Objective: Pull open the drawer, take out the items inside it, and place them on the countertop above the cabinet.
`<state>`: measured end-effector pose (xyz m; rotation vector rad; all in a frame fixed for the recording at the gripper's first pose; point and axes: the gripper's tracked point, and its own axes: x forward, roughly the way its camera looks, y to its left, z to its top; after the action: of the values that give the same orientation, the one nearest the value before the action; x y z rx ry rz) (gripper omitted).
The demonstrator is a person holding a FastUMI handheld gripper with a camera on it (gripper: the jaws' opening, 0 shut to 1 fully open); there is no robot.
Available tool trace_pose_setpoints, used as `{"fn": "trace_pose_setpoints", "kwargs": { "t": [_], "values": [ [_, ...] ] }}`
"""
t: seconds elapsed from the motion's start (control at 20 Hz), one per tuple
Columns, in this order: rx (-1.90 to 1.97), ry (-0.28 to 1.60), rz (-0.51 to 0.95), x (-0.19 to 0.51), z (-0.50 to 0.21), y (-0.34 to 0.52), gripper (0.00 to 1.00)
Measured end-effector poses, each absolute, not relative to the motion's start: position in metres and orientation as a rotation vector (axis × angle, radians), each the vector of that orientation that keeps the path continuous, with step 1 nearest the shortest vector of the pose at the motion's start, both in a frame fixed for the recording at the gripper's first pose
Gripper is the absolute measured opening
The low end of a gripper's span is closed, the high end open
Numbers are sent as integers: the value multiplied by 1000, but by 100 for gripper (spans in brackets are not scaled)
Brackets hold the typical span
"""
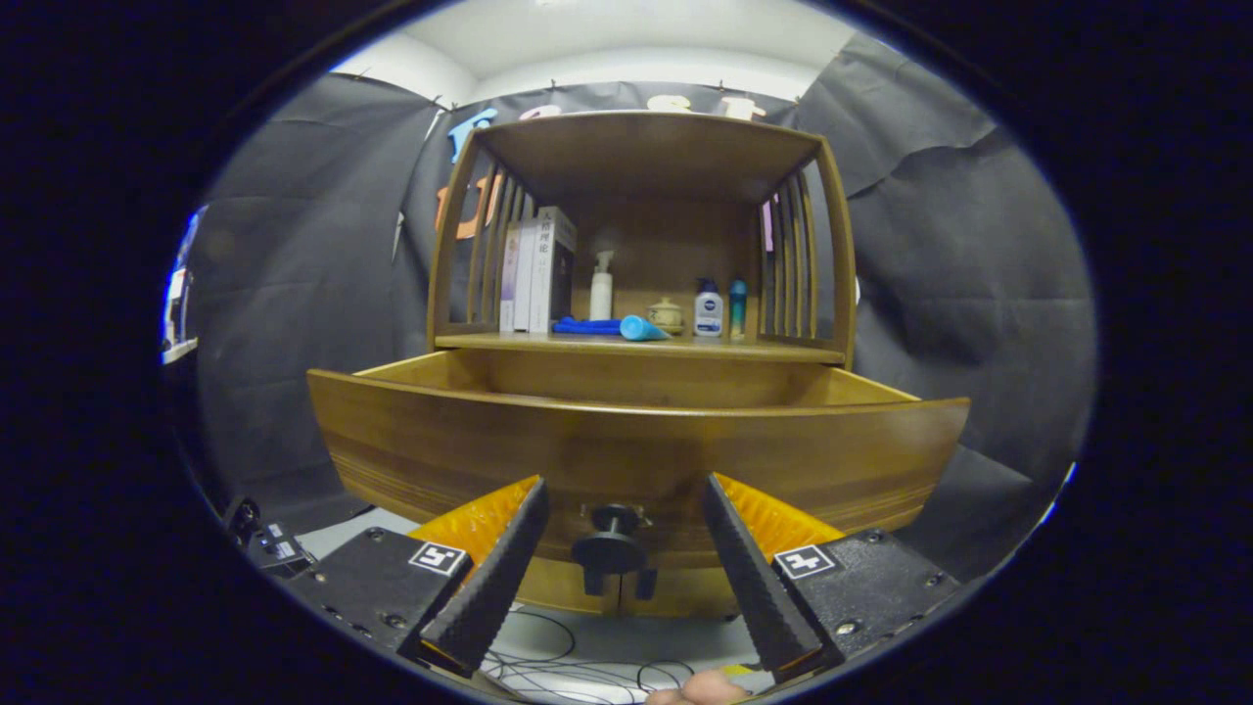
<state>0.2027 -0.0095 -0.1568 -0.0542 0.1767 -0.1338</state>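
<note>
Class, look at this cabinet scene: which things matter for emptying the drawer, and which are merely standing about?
Job: drawer, pulled open; its knob between the open gripper fingers; countertop.
Standing about: books, pump bottle, blue tube, small pot, two bottles.

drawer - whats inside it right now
The drawer is pulled open, but its tall front panel hides the inside; just the bare upper inner walls show. The open hand-held gripper flanks its knob.

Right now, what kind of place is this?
Probably a mock home corner in a recording booth: a wooden cabinet with its drawer open, books, lotion bottles, black cloth walls. The open gripper flanks the drawer knob.
</note>
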Motion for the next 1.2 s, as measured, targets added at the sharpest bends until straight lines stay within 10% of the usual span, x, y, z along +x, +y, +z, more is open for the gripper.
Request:
{"fn": "trace_pose_setpoints", "kwargs": {
  "t": [1.2],
  "values": [
    [-18,149,-183,235,-180,-14,99]
  ]
}}
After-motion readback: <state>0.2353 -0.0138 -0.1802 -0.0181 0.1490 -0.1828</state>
